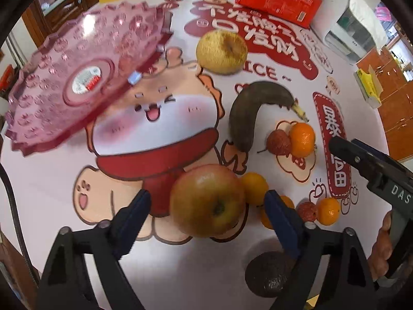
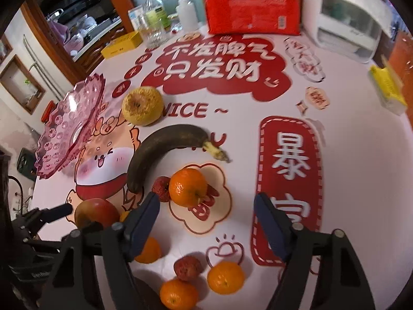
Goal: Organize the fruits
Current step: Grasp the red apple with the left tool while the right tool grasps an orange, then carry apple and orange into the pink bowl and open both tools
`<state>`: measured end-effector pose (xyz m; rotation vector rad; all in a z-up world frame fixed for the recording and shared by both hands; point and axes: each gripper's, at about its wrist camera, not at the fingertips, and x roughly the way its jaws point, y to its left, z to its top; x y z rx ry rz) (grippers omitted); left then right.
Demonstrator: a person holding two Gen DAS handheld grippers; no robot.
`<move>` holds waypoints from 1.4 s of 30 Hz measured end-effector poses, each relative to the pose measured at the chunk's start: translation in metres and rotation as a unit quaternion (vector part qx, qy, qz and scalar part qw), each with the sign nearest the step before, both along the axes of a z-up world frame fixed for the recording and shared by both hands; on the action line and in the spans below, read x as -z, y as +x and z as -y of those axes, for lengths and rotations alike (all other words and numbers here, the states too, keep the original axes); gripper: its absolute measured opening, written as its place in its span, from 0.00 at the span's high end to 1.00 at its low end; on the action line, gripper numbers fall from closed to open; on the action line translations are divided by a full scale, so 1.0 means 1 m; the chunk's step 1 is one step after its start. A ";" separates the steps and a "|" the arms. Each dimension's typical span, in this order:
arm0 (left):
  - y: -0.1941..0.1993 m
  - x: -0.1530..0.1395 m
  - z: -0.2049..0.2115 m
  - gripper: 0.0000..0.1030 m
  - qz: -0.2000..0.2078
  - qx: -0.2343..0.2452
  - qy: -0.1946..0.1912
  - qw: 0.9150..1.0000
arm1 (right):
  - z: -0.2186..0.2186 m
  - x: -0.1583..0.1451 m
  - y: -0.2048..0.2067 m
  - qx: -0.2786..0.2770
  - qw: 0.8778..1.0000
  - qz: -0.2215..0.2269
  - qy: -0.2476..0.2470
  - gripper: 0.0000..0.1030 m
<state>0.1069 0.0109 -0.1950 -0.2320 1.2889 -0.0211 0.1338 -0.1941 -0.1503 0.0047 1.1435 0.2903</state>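
Observation:
My left gripper (image 1: pixel 207 201) is open, its fingers on either side of a red-yellow apple (image 1: pixel 207 200) without touching it. My right gripper (image 2: pixel 206 206) is open and empty above the table, just short of an orange (image 2: pixel 188 187) and a lychee (image 2: pixel 161 184). A dark overripe banana (image 2: pixel 165 147) and a yellow pear (image 2: pixel 142 106) lie further back. A pink plastic fruit plate (image 1: pixel 77 82) stands at the left, also in the right wrist view (image 2: pixel 69 126). Several small oranges (image 2: pixel 225 276) and a lychee (image 2: pixel 187 267) lie near me. A dark avocado (image 1: pixel 268 273) lies under the left gripper's right finger.
The table has a printed cartoon cover (image 1: pixel 155 118). At the back stand a red package (image 2: pixel 251 10), a white appliance (image 2: pixel 346 23), bottles (image 2: pixel 155 18) and a yellow box (image 2: pixel 121 44). A yellow-white box (image 2: pixel 387 90) sits at the right edge.

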 end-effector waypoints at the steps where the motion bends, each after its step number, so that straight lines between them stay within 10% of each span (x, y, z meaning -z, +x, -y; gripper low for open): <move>1: 0.001 0.003 0.000 0.22 -0.004 -0.001 -0.001 1.000 | -0.001 0.004 0.003 -0.003 1.000 -0.005 0.003 0.28; 10: 0.004 0.018 -0.004 0.35 -0.026 -0.022 -0.032 0.999 | -0.011 0.034 0.024 -0.035 0.998 -0.051 0.034 0.34; 17: 0.007 0.023 -0.005 0.35 -0.030 -0.030 -0.046 0.998 | -0.015 0.045 0.028 -0.051 0.994 -0.069 0.068 0.58; 27: 0.006 0.018 0.001 0.36 -0.032 -0.021 -0.025 0.999 | -0.013 0.038 0.017 -0.061 0.996 -0.042 0.054 0.59; 42: -0.009 -0.080 -0.022 0.36 0.071 0.077 -0.009 0.994 | -0.042 -0.039 -0.030 -0.045 0.997 0.051 0.033 0.60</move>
